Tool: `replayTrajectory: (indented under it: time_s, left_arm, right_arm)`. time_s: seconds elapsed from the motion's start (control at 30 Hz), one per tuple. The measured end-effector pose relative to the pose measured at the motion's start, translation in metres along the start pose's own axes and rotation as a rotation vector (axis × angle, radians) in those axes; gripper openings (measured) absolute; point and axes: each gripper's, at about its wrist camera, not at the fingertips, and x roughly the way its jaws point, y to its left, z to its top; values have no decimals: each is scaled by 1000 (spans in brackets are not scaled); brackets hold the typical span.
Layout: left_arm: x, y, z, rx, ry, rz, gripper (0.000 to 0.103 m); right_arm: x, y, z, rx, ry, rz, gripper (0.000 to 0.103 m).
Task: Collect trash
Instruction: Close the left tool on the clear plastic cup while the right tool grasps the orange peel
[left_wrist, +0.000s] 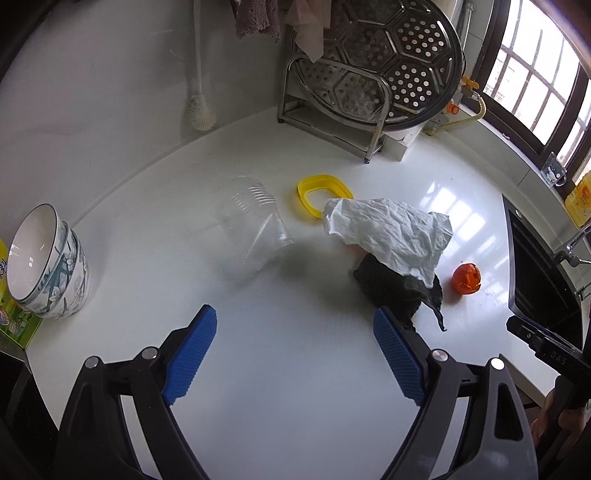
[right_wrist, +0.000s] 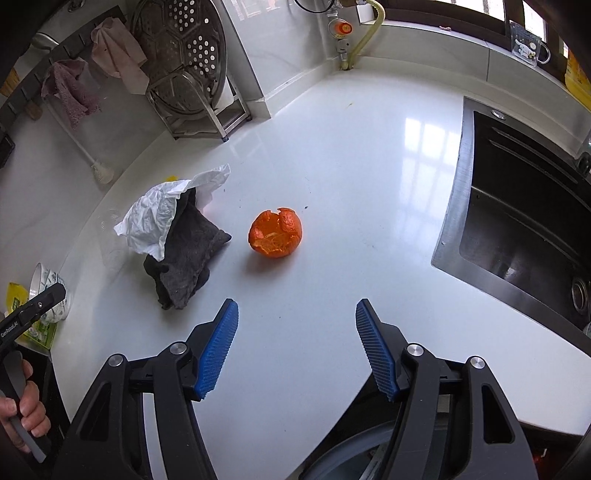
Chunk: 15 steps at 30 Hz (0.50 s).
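Note:
On the white counter (left_wrist: 295, 369) lie an orange peel (left_wrist: 466, 278) (right_wrist: 275, 232), a crumpled white paper (left_wrist: 391, 232) (right_wrist: 162, 214) draped over a dark grey cloth (left_wrist: 395, 288) (right_wrist: 188, 254), a clear plastic cup (left_wrist: 251, 221) on its side, and a yellow ring lid (left_wrist: 321, 194). My left gripper (left_wrist: 295, 314) is open and empty, short of the cup and the cloth. My right gripper (right_wrist: 295, 306) is open and empty, a little short of the peel.
Stacked patterned bowls (left_wrist: 48, 262) stand at the left edge beside a yellow-green box (left_wrist: 14, 325). A steel rack with a perforated steamer tray (left_wrist: 369, 74) stands at the back. A black sink (right_wrist: 524, 221) is set in the counter at right. A brush (left_wrist: 199, 107) hangs on the wall.

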Motion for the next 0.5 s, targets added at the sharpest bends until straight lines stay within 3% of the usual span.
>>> replayTrajectory:
  time_s: [0.5]
  left_arm:
    - [48,17,27,27,7,15,88]
  right_arm:
    - [47,16,36,25,-9,-29,68]
